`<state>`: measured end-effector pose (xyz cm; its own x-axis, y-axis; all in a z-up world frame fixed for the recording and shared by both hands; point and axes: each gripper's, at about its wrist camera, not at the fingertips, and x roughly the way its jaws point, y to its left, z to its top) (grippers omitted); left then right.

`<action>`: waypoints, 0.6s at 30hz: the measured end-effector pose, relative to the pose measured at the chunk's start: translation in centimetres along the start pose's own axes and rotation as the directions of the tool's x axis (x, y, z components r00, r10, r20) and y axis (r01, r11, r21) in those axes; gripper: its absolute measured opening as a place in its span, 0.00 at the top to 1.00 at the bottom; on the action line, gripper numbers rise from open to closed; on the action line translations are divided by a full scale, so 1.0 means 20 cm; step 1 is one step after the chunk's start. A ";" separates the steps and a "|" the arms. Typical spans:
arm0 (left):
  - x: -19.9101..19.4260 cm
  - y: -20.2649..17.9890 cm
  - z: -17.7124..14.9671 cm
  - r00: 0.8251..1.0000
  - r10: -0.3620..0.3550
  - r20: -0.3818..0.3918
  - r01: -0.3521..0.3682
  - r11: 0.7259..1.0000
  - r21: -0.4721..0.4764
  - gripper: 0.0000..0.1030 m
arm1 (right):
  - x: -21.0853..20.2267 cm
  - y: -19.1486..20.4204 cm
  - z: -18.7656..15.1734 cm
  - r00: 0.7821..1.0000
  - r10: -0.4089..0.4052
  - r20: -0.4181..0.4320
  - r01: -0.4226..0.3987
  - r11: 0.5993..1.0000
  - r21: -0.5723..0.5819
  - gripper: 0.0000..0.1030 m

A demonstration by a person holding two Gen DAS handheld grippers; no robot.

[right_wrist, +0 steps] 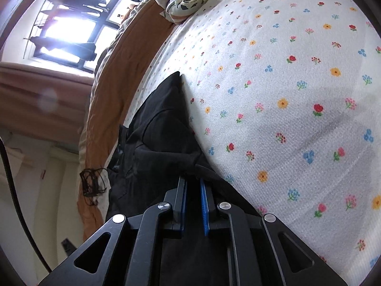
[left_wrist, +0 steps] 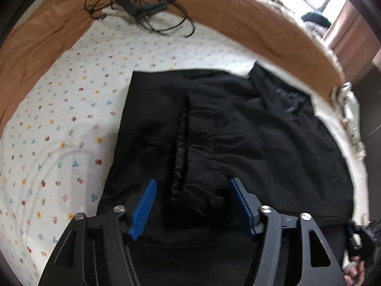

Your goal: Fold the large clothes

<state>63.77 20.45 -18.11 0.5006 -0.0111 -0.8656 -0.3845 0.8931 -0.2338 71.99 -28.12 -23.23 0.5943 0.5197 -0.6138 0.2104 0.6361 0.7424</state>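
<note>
Black garment [left_wrist: 214,131] lies flat on floral sheet [left_wrist: 59,119], long axis running away from the left-wrist cam, ridge fold down its middle. Left gripper [left_wrist: 191,188] hovers over near hem, fingers spread wide, holding nothing. Right gripper [right_wrist: 193,183] tilted sideways, clamped on garment edge [right_wrist: 166,143]. Near hem cut off by grippers. Cables [left_wrist: 142,7] on tan blanket [left_wrist: 35,43] beyond.

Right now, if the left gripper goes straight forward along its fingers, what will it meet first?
Probably the black garment: the open left gripper points at its raised dark fold, directly between the fingers. Depth is unclear, so I cannot say how soon. The floral sheet lies off to the side.
</note>
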 end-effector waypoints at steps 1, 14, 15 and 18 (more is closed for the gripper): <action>0.01 -0.01 -0.01 1.000 -0.005 0.002 0.005 1.000 0.000 0.51 | 0.00 0.00 0.00 1.000 0.000 0.000 0.000 1.000 0.000 0.89; -0.21 -0.01 -0.11 0.997 0.019 0.072 -0.019 1.000 0.003 0.89 | 0.00 0.00 0.01 1.000 -0.013 -0.002 0.013 1.000 -0.007 0.89; -0.21 0.00 -0.12 0.997 0.017 0.073 -0.017 1.000 -0.003 0.89 | 0.00 0.00 0.01 1.000 -0.016 -0.001 0.016 1.000 -0.009 0.89; -0.16 0.04 -0.14 0.998 0.023 0.056 -0.022 1.000 -0.020 0.89 | 0.01 0.01 0.01 1.000 -0.024 -0.007 0.024 1.000 -0.015 0.89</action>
<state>59.68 19.95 -16.69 0.5341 0.0351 -0.8447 -0.4113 0.8837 -0.2233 72.19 -28.04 -23.15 0.5836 0.5085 -0.6332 0.2128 0.6567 0.7235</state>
